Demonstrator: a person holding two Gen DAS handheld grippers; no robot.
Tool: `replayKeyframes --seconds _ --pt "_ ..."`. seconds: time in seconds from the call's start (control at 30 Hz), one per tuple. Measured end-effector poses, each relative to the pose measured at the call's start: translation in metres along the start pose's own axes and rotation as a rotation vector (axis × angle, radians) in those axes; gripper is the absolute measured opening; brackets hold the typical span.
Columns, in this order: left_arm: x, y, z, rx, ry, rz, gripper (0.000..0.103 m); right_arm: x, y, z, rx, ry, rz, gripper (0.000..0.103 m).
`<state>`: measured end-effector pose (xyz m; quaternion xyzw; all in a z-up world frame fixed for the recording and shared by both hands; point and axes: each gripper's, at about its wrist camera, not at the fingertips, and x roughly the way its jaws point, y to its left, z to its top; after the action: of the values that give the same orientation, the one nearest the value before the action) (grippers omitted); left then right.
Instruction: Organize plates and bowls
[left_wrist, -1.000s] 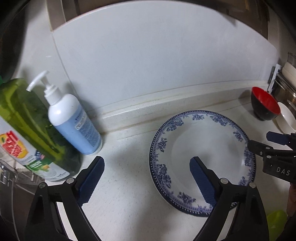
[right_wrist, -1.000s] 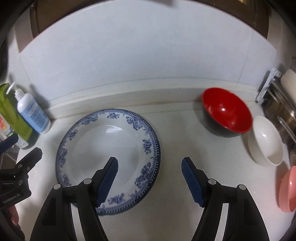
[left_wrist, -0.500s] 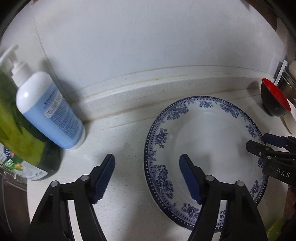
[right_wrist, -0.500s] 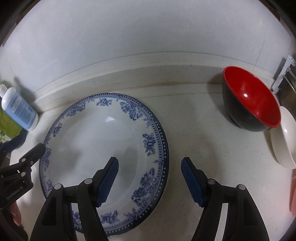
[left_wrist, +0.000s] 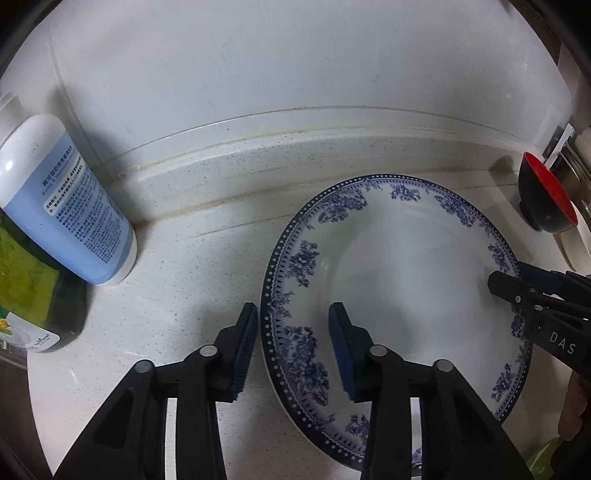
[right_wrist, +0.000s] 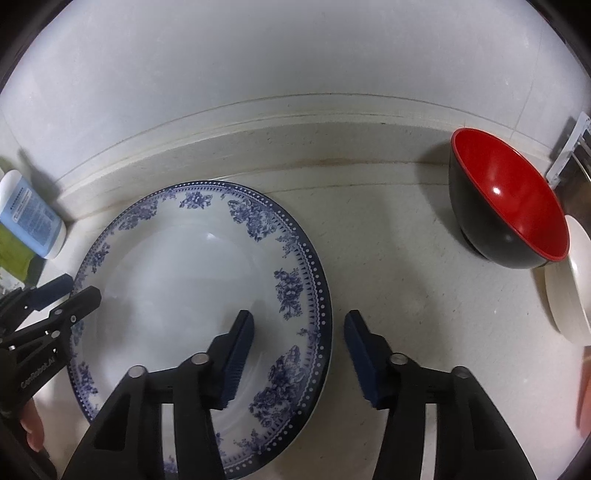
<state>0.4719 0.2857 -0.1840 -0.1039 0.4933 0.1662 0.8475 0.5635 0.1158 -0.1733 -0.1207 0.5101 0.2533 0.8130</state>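
A large white plate with a blue floral rim lies flat on the speckled counter. My left gripper straddles its left rim, one pad outside the edge and one over the plate's inside. The jaws are closing, with a gap still showing at the inner pad. My right gripper straddles the right rim of the plate in the same way, jaws closing and the outer pad clear of the edge. Each gripper shows in the other's view: the left gripper and the right gripper.
A red-and-black bowl stands right of the plate, with a white bowl beside it. A blue pump bottle and a green detergent bottle stand at the left. The white wall's raised ledge runs close behind the plate.
Both grippers have come down closer to the plate. Their jaws have narrowed around its opposite rims, the left one much more. The plate has not moved.
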Motion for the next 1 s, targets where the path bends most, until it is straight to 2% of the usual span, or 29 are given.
replayKeyframes --seconds 0.1,0.37,0.8,1.0 --pt "0.001 -0.001 0.000 0.002 0.001 0.007 0.038 -0.001 0.001 0.000 -0.007 0.002 0.009 0.043" --pt "-0.003 -0.007 0.000 0.008 -0.014 0.031 0.037 0.001 0.000 0.001 -0.012 0.001 0.006 0.038" --pt "-0.045 -0.015 0.001 0.016 -0.029 0.053 0.037 -0.026 -0.004 -0.004 0.022 -0.009 0.015 0.037" --pt "-0.046 -0.014 0.002 0.007 -0.023 0.052 0.037 -0.043 -0.007 -0.001 0.044 -0.012 0.018 0.037"
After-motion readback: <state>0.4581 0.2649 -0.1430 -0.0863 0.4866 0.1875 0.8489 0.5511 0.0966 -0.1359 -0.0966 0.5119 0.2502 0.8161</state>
